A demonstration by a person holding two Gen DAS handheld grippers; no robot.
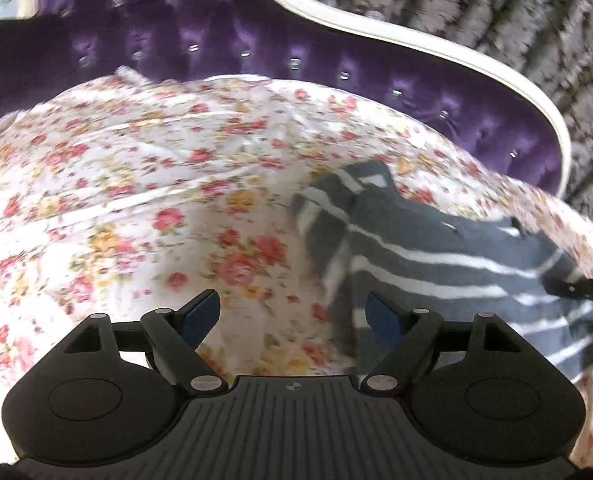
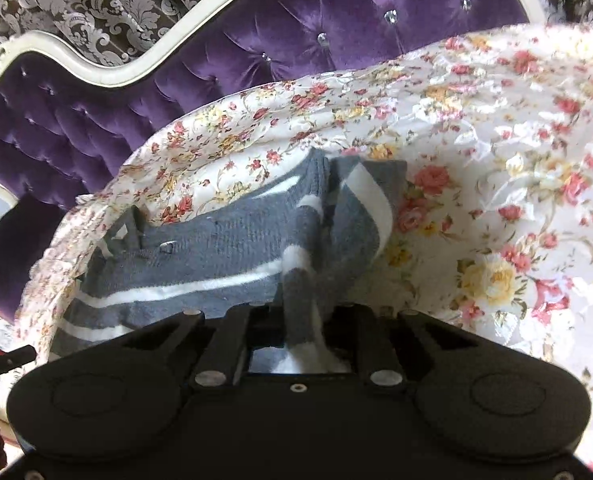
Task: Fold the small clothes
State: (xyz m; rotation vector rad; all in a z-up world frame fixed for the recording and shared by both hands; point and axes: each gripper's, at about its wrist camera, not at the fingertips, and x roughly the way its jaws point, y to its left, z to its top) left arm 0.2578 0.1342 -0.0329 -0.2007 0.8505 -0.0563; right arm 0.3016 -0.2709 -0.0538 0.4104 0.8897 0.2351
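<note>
My right tongs (image 2: 302, 320) pinch a bunched fold of the soft, light sweater (image 2: 216, 256) lying on the floral sheet (image 2: 496, 160), best taken by its edges; my left tongs (image 1: 294, 312) gape empty beside it.

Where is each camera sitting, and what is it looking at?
Left wrist view: sits on the left gripper, looking forward over its open blue-padded fingers at the flowery white bedsheet; the grey knitted sweater with white stripes lies to its right.
Right wrist view: sits on the right gripper, looking forward along closed fingers that pinch a fold of the same sweater.
Both views share the sweater, the bedsheet and the purple tufted velvet headboard with a white frame.
</note>
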